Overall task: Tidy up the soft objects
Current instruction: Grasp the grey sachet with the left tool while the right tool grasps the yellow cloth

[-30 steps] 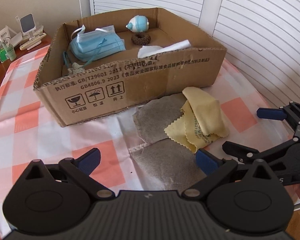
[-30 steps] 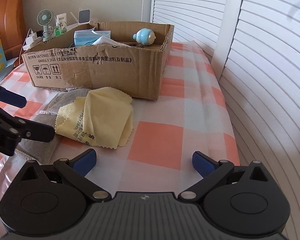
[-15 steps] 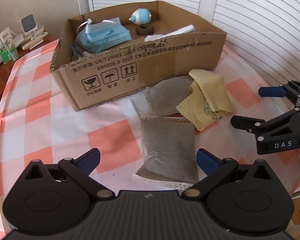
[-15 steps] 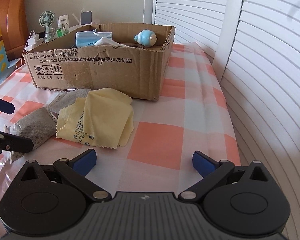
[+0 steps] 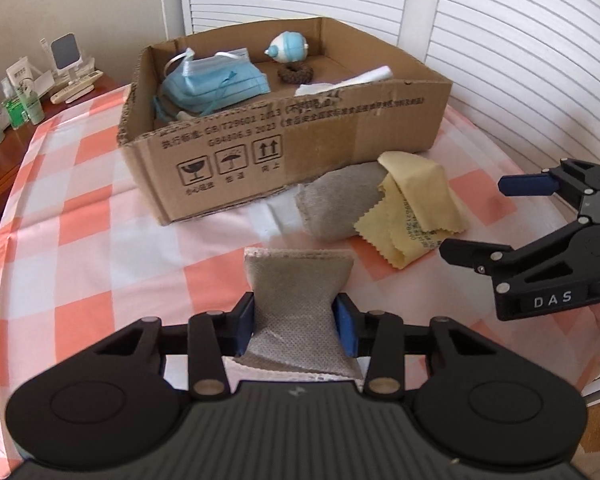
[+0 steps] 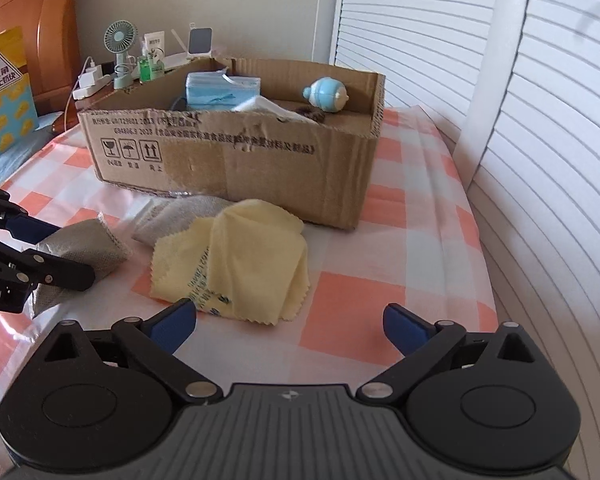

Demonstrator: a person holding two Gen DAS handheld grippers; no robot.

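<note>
Left gripper (image 5: 295, 322): jaws have just been closing, now pinching the near gray pouch (image 5: 296, 304), low centre of frame.
Right gripper (image 6: 290, 326): jaws standing wide open, holding nothing.
Second gray pouch (image 5: 336, 208): lying against the cardboard box (image 5: 284, 152), under the yellow cloth (image 5: 416, 200).
Table (image 5: 80, 232): carrying everything.

The grey pouch (image 5: 296, 308) has its near end tucked behind the left claw (image 5: 296, 326). A second grey pouch (image 5: 336, 208) sits partly under the yellow cloth (image 5: 416, 200). The box (image 5: 284, 148) lettering is probably too blurry to read.
</note>
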